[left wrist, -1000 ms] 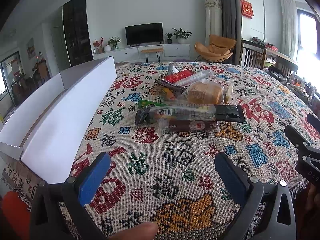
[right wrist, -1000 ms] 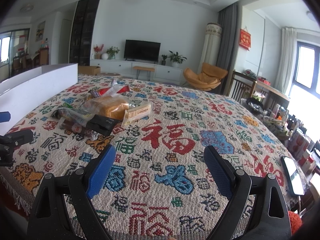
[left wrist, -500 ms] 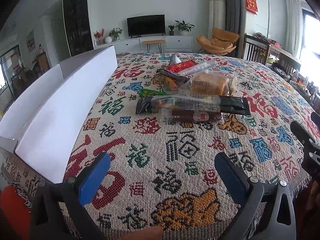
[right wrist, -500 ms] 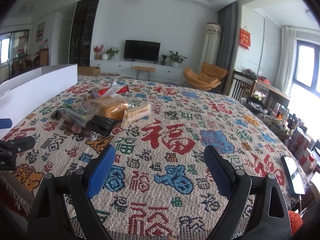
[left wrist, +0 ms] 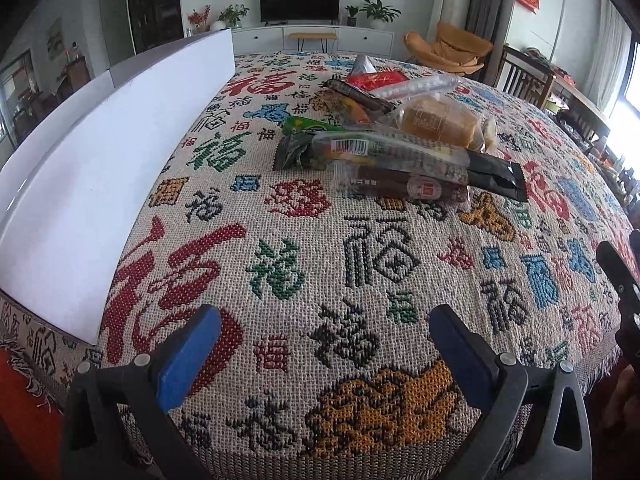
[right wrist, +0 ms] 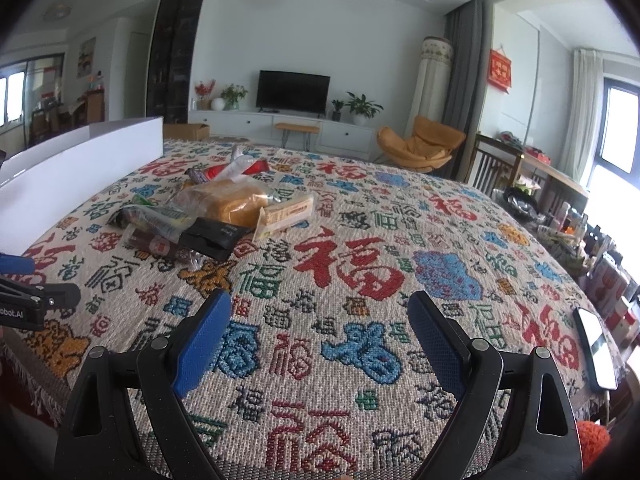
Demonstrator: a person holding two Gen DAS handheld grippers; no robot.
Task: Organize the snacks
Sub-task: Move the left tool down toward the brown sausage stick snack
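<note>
Coarse woven cloth table cover (left wrist: 360, 280), glossy plastic snack wrappers (left wrist: 384, 148), smooth matt white box (left wrist: 100, 184)

White box (left wrist: 100, 184) cut off at left edge; lower snacks (left wrist: 384, 148) hidden beneath upper packets; phone (right wrist: 596, 348) partly cropped.

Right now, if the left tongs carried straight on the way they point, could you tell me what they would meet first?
Probably the bare woven tablecloth: the open left tongs point down at it, well short of the snack pile. Depth is uncertain.
</note>
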